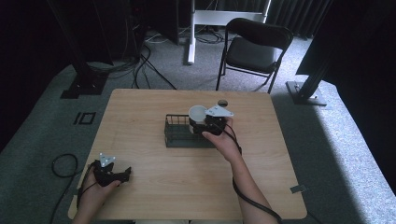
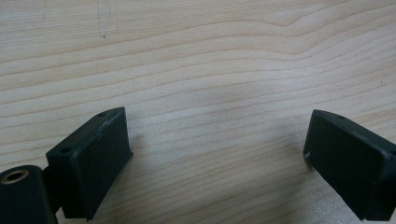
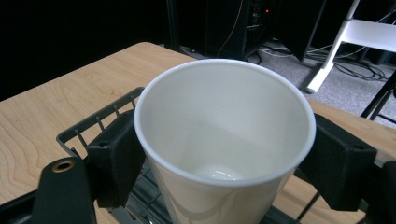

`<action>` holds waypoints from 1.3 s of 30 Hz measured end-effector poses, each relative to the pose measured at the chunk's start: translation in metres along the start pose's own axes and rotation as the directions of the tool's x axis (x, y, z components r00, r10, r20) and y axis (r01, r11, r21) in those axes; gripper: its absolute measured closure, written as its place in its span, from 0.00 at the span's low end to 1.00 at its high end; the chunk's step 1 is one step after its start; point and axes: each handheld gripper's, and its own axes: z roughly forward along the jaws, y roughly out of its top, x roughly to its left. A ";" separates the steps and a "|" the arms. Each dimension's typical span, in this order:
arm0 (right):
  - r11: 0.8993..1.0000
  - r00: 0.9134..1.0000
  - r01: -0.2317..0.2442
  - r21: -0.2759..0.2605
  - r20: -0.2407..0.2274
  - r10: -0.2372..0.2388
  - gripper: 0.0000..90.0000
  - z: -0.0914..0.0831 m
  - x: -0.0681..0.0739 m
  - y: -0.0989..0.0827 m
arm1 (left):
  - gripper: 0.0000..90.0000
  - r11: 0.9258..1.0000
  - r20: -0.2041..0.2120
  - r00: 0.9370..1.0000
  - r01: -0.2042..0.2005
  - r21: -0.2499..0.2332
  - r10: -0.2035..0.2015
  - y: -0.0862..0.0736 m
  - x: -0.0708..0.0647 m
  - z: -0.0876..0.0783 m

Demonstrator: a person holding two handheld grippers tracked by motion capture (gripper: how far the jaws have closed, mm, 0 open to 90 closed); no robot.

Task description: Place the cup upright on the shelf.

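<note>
Our right gripper clamps a white cup upright above the wire rack; our left gripper gapes wide, empty, over the table.

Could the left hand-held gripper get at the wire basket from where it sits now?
Probably yes. The left hand-held gripper sits open near the table's near left corner, and bare table lies between it and the wire basket. The right hand-held gripper holds a white cup at the basket's right end, so the left end looks free.
</note>
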 end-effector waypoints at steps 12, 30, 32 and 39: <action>1.000 1.000 0.013 0.024 -0.009 -0.013 0.23 0.014 0.008 -0.011 | 0.08 1.000 0.000 1.000 0.000 0.000 0.000 0.000 0.000 0.000; 1.000 1.000 0.011 0.020 -0.022 -0.011 0.12 0.010 0.010 -0.008 | 0.08 1.000 0.000 1.000 0.001 -0.001 -0.001 0.000 0.000 0.000; 1.000 1.000 0.005 0.018 -0.028 -0.004 0.12 0.007 0.008 -0.008 | 0.08 1.000 0.000 1.000 0.000 0.000 0.000 0.000 0.000 0.000; 1.000 1.000 -0.010 0.009 -0.029 0.010 0.12 -0.004 0.000 -0.014 | 0.08 1.000 0.000 1.000 0.000 0.000 0.000 0.000 0.000 0.000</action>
